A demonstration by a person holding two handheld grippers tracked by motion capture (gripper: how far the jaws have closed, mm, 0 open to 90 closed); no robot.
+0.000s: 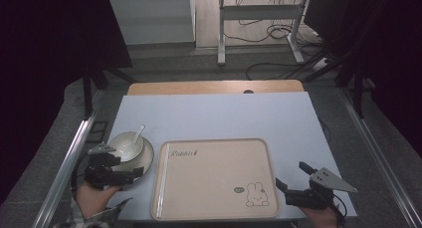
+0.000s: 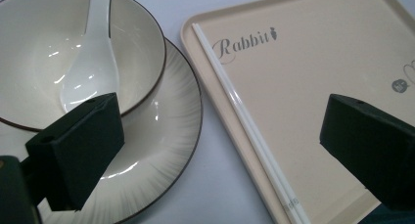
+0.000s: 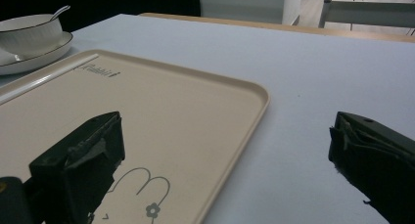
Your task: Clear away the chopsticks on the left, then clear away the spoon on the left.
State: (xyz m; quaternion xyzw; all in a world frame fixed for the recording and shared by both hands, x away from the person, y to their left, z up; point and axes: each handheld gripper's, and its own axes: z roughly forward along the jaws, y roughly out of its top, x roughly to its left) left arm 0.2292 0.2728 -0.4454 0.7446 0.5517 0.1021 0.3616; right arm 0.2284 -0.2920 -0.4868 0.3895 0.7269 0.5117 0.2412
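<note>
Black left tool (image 2: 220, 141) jaw hides part of the plate (image 2: 166, 136) rim

**Dim room behind a pale work surface**

From my station I see a pale blue-grey rectangular surface (image 1: 214, 116) with a light brown wooden strip (image 1: 214, 87) along its far edge. Grey carpeted floor (image 1: 348, 113) surrounds it, crossed by silver metal rails (image 1: 67, 161) at both sides. Beyond stands a white metal table frame (image 1: 259, 19) with loose black cables (image 1: 271, 34) trailing beneath. A light grey panel (image 1: 152, 19) catches the light; the corners fall into darkness.
</note>
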